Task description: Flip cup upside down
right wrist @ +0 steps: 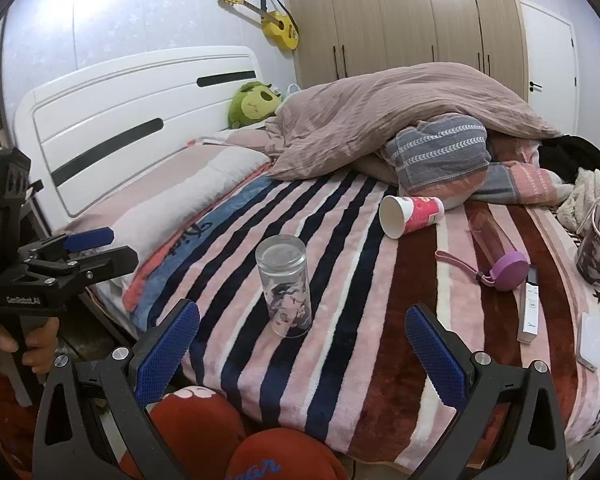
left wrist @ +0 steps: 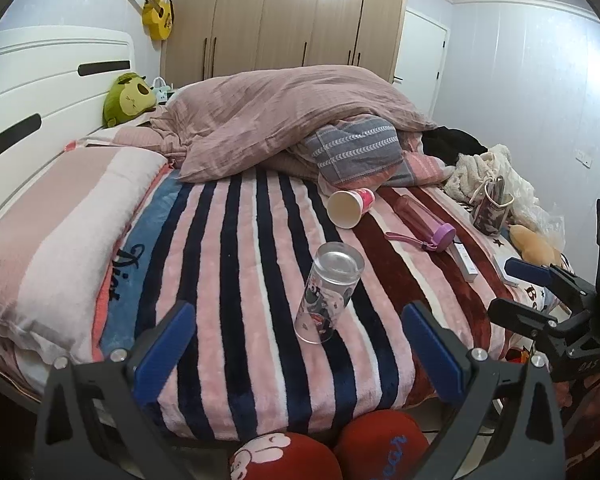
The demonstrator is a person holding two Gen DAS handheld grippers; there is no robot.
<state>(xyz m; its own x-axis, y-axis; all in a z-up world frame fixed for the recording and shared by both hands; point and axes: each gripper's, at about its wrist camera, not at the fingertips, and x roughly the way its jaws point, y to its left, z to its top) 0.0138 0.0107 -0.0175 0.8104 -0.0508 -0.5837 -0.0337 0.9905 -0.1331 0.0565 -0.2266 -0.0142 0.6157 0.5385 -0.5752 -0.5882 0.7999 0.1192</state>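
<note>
Glass cup (left wrist: pixel 327 292) stands rim-down on the striped blanket (left wrist: pixel 236 264), just ahead of both grippers, left (left wrist: pixel 298 344) and right (right wrist: pixel 302 348), jaws spread and empty; flip looks done.

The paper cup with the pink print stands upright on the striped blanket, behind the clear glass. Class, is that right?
Not quite. The paper cup lies on its side on the striped blanket, open mouth toward the camera, as the right wrist view shows. It is behind the clear glass.

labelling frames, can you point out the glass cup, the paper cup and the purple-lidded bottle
glass cup (left wrist: pixel 327 294), left wrist view, printed side wall
paper cup (right wrist: pixel 410 216), right wrist view, pink outer side
purple-lidded bottle (right wrist: pixel 510 270), right wrist view, purple lid
</note>
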